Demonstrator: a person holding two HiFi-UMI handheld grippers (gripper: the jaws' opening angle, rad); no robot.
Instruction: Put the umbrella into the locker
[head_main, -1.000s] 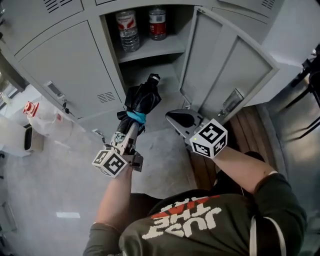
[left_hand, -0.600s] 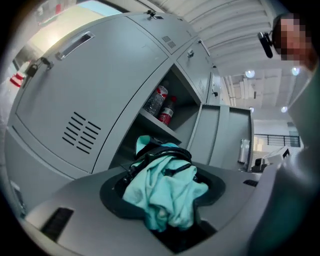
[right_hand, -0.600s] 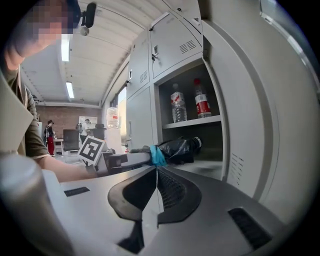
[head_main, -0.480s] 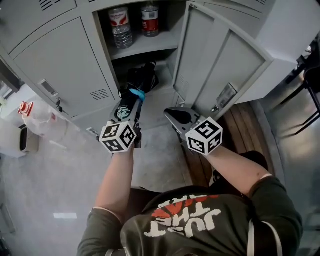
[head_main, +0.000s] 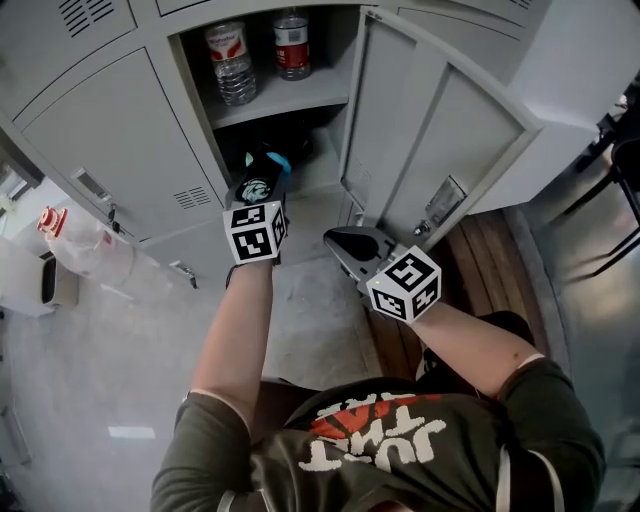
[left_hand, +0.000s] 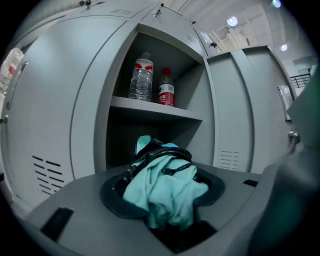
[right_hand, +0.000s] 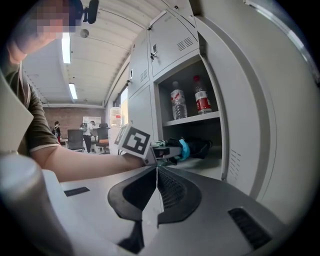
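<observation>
The folded black and teal umbrella (head_main: 281, 155) reaches into the lower compartment (head_main: 320, 165) of the open grey locker, under its shelf (head_main: 290, 98). My left gripper (head_main: 264, 178) is shut on the umbrella, level at the compartment's mouth. In the left gripper view the umbrella's (left_hand: 162, 182) crumpled teal cloth fills the space between the jaws of the left gripper (left_hand: 162, 197). My right gripper (head_main: 337, 240) hangs lower right, by the open door (head_main: 430, 130), shut and empty. The right gripper view shows the right gripper (right_hand: 157, 176) with jaws together, and beyond it the left gripper (right_hand: 167, 149) with the umbrella (right_hand: 195, 147).
Two water bottles (head_main: 228, 66) (head_main: 291, 46) stand on the upper shelf. A closed locker door (head_main: 110, 130) is on the left. A white plastic bag (head_main: 80, 240) lies on the floor at the left. A wooden floor strip (head_main: 500, 260) runs on the right.
My left gripper has pushed forward and rolled, carrying the umbrella from in front of the locker into the lower compartment. The right gripper has hardly moved.
</observation>
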